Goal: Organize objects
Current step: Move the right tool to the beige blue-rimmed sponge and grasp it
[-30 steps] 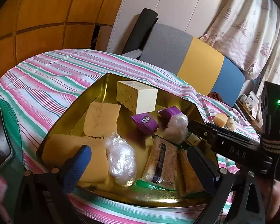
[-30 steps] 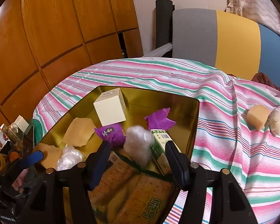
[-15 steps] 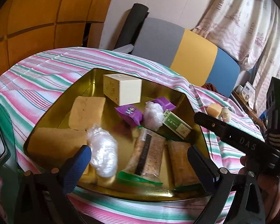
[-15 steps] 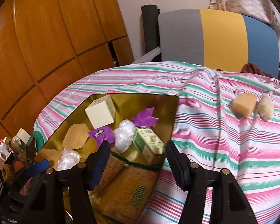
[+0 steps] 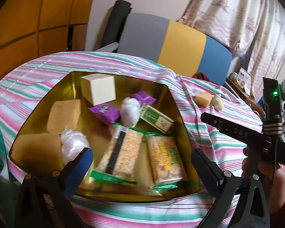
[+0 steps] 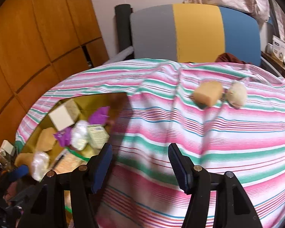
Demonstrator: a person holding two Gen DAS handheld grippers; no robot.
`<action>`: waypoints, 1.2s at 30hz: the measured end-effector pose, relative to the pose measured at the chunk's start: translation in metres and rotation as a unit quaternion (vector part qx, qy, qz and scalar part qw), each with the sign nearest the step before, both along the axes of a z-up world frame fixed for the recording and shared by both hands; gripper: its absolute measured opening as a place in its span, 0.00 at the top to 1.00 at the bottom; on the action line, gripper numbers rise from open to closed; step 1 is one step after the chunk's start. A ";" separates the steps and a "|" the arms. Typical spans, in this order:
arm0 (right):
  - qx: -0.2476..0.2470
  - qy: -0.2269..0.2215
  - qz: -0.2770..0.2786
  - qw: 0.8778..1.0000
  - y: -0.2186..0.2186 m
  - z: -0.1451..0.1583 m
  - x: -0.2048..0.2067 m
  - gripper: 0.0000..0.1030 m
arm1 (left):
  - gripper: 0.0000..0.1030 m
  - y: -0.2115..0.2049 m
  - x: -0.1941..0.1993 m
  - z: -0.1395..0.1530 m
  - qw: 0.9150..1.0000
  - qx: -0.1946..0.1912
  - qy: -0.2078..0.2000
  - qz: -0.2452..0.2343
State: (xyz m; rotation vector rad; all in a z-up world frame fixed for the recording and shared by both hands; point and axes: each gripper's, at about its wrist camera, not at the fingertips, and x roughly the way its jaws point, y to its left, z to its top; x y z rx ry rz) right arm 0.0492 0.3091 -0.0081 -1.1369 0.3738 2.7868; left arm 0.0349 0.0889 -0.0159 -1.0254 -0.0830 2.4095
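A gold tin tray (image 5: 74, 87) on the striped cloth (image 6: 218, 142) holds a cream box (image 5: 98, 89), purple packets (image 5: 104, 112), two white wrapped lumps (image 5: 130, 108), a green box (image 5: 156, 118), two cracker packs (image 5: 123, 150) and yellow sponges (image 5: 63, 114). My left gripper (image 5: 142, 167) hovers open over the tray's near edge, above the cracker packs and gripping none. Right of the tray, over bare cloth, my right gripper (image 6: 140, 165) is open and empty. Farther off on the cloth lie a yellow-orange block (image 6: 207, 94) and a pale round lump (image 6: 236, 95) side by side.
A chair with a grey, yellow and blue back (image 6: 180, 32) stands behind the table, wooden panelling (image 6: 38, 38) to the left, curtains (image 5: 237, 15) to the right. The hand (image 5: 256, 171) holding the right tool shows at the left view's right edge. Small clutter (image 6: 3, 152) sits beside the tray.
My right gripper has swung right, from over the tray's contents to over bare cloth nearer the block and lump. The left gripper shifted too, bringing the right cracker pack into view. Both stayed open.
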 end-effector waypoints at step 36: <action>-0.062 -0.029 -0.217 0.974 0.232 -0.030 -0.086 0.33 | 0.00 0.130 0.019 0.007 0.988 -0.077 -0.005 -0.132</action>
